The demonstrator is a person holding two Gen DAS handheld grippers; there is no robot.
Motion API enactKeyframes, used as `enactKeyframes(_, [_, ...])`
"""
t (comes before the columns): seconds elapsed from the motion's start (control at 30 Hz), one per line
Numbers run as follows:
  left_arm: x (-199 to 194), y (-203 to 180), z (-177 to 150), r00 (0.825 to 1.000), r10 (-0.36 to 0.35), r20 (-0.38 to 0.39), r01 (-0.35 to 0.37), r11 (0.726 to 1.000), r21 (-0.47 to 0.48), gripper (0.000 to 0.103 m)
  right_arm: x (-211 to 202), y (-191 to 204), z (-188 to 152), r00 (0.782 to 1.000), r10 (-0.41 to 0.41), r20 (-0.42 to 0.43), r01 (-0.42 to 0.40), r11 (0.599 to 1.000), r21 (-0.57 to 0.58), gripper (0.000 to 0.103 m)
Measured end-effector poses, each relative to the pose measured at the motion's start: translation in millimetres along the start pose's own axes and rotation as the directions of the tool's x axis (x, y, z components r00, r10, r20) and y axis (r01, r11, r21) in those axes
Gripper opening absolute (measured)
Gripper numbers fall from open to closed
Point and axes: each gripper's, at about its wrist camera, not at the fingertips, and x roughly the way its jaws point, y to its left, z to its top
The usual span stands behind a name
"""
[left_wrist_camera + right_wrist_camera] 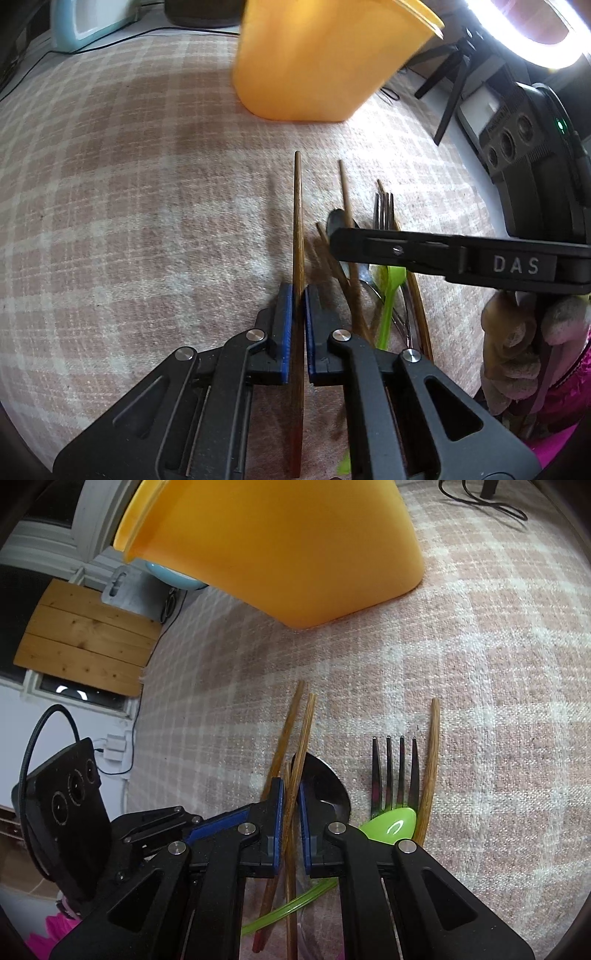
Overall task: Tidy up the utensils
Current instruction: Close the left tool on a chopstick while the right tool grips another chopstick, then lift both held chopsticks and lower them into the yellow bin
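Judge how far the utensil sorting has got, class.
Nothing looks visibly sorted: the orange plastic cup's inside is hidden. In hand: left gripper and right gripper each pinch a wooden chopstick. Left: metal fork, green plastic spoon, metal spoon.

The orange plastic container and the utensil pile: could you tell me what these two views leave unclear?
- Orange plastic container: mouth cut off by the top edge in both wrist views, so its contents are unknown.
- Steel spoon: handle hidden under the right gripper.
- Green plastic spoon: handle partly covered by the same gripper.
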Motion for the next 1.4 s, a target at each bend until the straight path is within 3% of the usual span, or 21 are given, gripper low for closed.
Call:
enactKeyframes(0.4, [-51.0,18.3,-1.9,0.99,-0.029,0.137,0.041,0.996,-0.084,0.004,-44.1,22.1,-1.4,0.996,0.006,0.088,0.003,0.995,-0.096,0.005])
enactKeyframes(0.73, [-93.1,10.4,4.5,0.96,-0.016,0.279,0.042,0.995,-0.089,0.004,-86.3,40.3,-10.1,0.985,0.004,0.175,0.028,0.984,-0.178,0.004])
enactKeyframes(1.03, [-131.6,1.0,15.5,0.904,0.014,0.427,0.018,0.997,-0.07,0.004,-127.0,56.8,-10.0,0.958,-0.001,0.288,0.069,0.972,-0.227,0.004])
enactKeyframes(1.4, [-154.4,-9.7,52.8,0.84,0.023,0.542,0.008,0.998,-0.056,0.004,-169.5,74.0,-3.9,0.911,-0.002,0.413,0.121,0.957,-0.263,0.004])
